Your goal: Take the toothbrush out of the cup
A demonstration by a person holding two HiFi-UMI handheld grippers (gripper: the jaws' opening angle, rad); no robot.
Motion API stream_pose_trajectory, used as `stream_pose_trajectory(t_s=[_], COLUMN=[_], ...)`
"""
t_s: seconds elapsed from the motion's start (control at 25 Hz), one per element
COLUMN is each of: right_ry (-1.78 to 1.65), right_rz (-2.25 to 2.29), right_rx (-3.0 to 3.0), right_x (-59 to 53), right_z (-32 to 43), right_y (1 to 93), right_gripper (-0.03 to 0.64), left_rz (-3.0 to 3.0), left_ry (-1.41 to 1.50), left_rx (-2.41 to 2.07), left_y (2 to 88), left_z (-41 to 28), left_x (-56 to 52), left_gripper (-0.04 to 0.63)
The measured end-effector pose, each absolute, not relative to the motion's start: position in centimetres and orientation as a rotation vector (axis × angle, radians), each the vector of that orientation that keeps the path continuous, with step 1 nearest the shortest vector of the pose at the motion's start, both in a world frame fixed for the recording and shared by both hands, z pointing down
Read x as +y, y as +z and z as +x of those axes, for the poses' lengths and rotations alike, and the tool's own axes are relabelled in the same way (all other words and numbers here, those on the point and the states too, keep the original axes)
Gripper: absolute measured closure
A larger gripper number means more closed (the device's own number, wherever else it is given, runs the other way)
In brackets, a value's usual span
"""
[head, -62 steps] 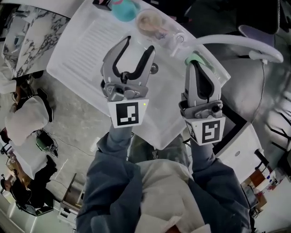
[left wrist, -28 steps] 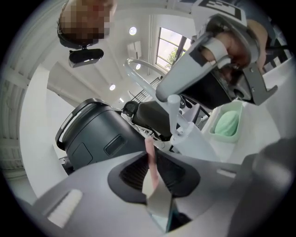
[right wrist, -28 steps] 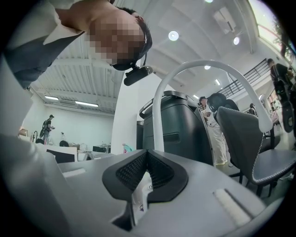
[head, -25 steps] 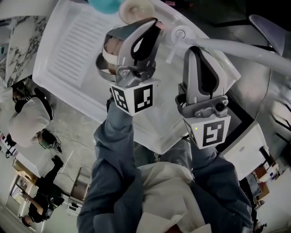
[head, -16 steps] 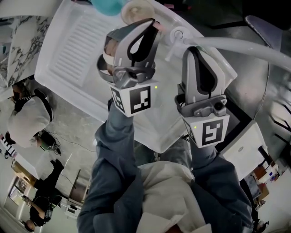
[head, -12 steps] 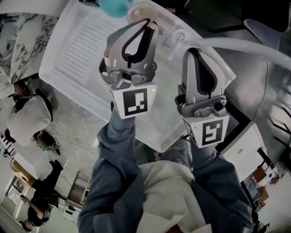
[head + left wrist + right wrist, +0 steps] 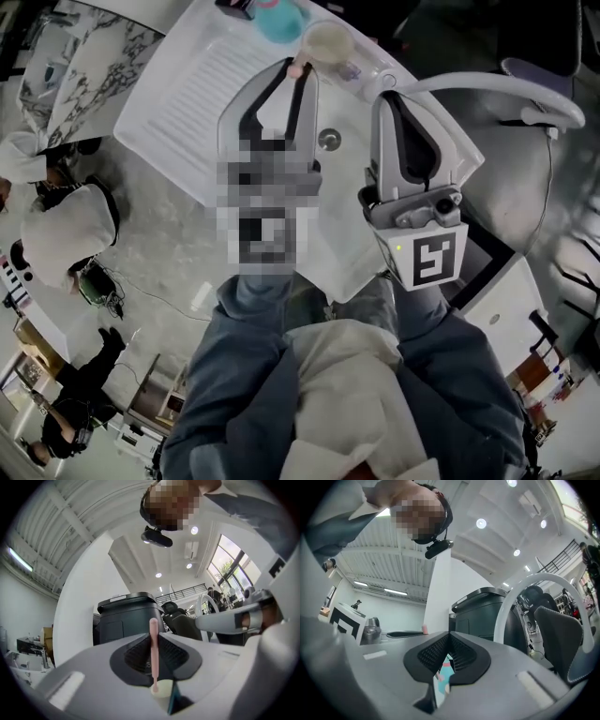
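Observation:
My left gripper (image 7: 294,69) is shut on a thin pink toothbrush (image 7: 153,651), which stands upright between its pads in the left gripper view. In the head view only a pink end (image 7: 298,67) shows at the fingertips. The beige cup (image 7: 328,42) stands on the white sink top just beyond and to the right of those tips, apart from them. A cream round shape (image 7: 161,687) shows at the toothbrush's lower end. My right gripper (image 7: 382,99) is raised beside the left one, its jaws shut (image 7: 449,635) with nothing held between them.
A white sink unit with a ribbed drainboard (image 7: 202,89) and a drain (image 7: 328,140) lies under both grippers. A teal object (image 7: 279,19) stands left of the cup. A white curved tap (image 7: 487,86) arcs at the right. People stand on the floor at the left.
The left gripper has rolled upright and risen off the cup with the pink toothbrush in its jaws; the cup now shows free beyond the tips. The right gripper has also risen.

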State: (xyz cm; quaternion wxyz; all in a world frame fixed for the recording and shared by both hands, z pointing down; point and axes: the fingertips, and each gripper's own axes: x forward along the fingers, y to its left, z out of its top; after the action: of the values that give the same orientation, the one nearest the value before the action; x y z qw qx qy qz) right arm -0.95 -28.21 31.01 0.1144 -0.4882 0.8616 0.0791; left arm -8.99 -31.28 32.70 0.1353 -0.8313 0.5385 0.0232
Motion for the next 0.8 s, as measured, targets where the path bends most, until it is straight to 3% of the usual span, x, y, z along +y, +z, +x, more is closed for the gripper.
stream_pose_trajectory(t_s=[0.8], right_ry=[0.359], right_rz=[-1.347], right_rx=[2.550], right_x=[-24.6], right_z=[-3.9], right_y=[21.2], right_gripper=[0.611], left_rz=[-2.340], left_ry=[0.185], left_rx=[1.635], left_y=[22.2], left_z=[-11.4], left_x=[-24.9], left_gripper=[0.486])
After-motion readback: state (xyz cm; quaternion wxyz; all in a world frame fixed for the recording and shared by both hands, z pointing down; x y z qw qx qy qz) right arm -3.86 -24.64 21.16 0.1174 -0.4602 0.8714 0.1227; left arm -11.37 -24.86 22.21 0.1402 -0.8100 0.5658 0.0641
